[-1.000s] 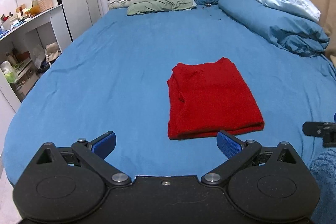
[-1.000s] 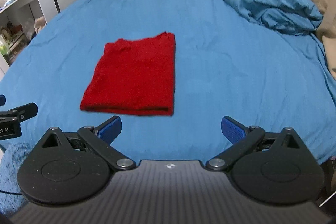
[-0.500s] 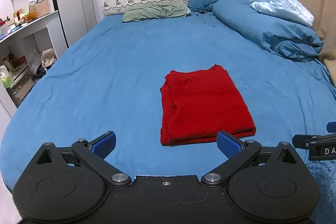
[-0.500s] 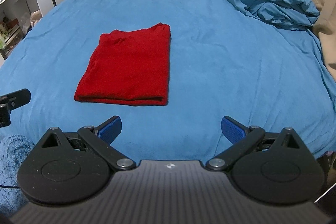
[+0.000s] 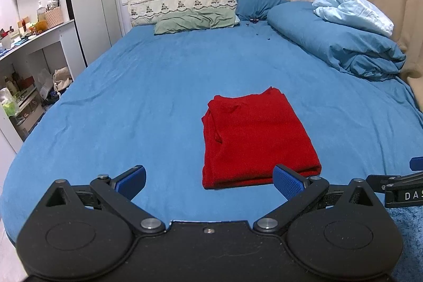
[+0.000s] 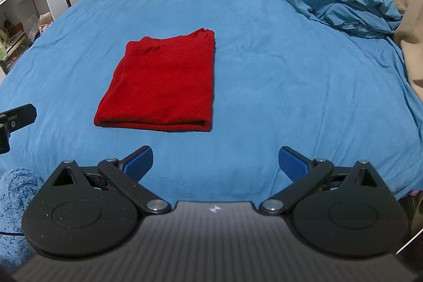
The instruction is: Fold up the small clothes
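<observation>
A red garment lies folded into a neat rectangle on the blue bed sheet; it also shows in the right wrist view. My left gripper is open and empty, held back at the bed's near edge, short of the garment's near fold. My right gripper is open and empty, also near the bed's front edge, with the garment ahead and to its left. Part of the right gripper shows at the right edge of the left wrist view.
A bunched blue duvet with a pale blue blanket lies at the back right. Pillows lean at the headboard. White shelves stand left of the bed. A fuzzy blue rug lies below the near edge.
Both grippers have drawn back and tilted up from the bed, so the folded garment sits farther from them. The garment has not moved. Both stay open.
</observation>
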A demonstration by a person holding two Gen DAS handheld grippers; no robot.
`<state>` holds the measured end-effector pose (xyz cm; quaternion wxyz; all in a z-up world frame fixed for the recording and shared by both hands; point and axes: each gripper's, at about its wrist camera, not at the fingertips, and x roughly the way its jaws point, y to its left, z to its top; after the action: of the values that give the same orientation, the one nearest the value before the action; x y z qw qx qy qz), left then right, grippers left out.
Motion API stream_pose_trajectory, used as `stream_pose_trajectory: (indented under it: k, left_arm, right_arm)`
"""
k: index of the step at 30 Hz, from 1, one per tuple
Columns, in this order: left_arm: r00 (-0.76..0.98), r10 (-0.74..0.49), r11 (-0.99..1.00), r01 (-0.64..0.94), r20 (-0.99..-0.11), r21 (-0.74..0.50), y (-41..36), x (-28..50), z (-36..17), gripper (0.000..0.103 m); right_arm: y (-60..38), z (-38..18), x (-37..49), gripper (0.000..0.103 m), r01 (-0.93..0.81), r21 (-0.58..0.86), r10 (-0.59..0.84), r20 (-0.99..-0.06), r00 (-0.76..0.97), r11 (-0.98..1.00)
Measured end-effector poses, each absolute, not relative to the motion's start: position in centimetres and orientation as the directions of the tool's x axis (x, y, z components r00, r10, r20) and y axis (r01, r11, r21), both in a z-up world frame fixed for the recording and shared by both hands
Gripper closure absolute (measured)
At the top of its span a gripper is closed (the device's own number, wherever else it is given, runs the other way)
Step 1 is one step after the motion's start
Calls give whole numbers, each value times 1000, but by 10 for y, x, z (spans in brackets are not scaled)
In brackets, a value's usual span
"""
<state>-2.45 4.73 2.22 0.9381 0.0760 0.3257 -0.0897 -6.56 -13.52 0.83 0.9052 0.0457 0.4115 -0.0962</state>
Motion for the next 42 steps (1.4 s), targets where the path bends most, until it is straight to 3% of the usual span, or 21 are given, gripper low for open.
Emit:
stream_pose_trajectory:
  k: [42]
  left_arm:
    - [787,-111,972,214,-606,100,38,-24,24,0]
  right_arm:
    - [-122,13,-68,0,214,-6,-146,-748,647,977]
